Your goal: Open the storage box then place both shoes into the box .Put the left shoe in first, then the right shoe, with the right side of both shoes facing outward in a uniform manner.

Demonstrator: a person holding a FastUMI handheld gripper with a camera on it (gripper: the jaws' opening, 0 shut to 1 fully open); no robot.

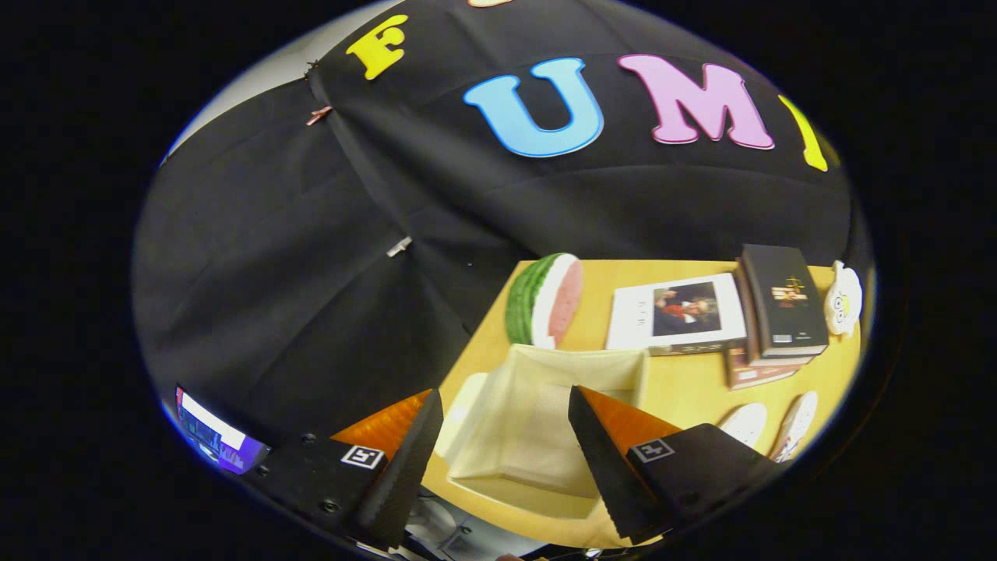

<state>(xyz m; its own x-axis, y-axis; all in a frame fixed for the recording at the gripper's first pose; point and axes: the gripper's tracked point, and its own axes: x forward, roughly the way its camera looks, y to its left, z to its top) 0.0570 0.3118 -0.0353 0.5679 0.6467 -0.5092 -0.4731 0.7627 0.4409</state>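
Note:
A cream storage box (530,421) sits on the yellow table (685,389), its lid standing open at the far side and its inside bare. My gripper (502,405) hovers above the box with its fingers spread wide, and nothing lies between them. Two white shoes (767,428) lie side by side on the table to the right of the box, beyond the right finger (600,436), partly hidden by the gripper body.
A slice of watermelon (545,300) stands just behind the box. A stack of books (732,315) and a small white figure (843,298) sit at the table's far right. The black booth wall hangs close behind. A lit screen (214,440) glows low left.

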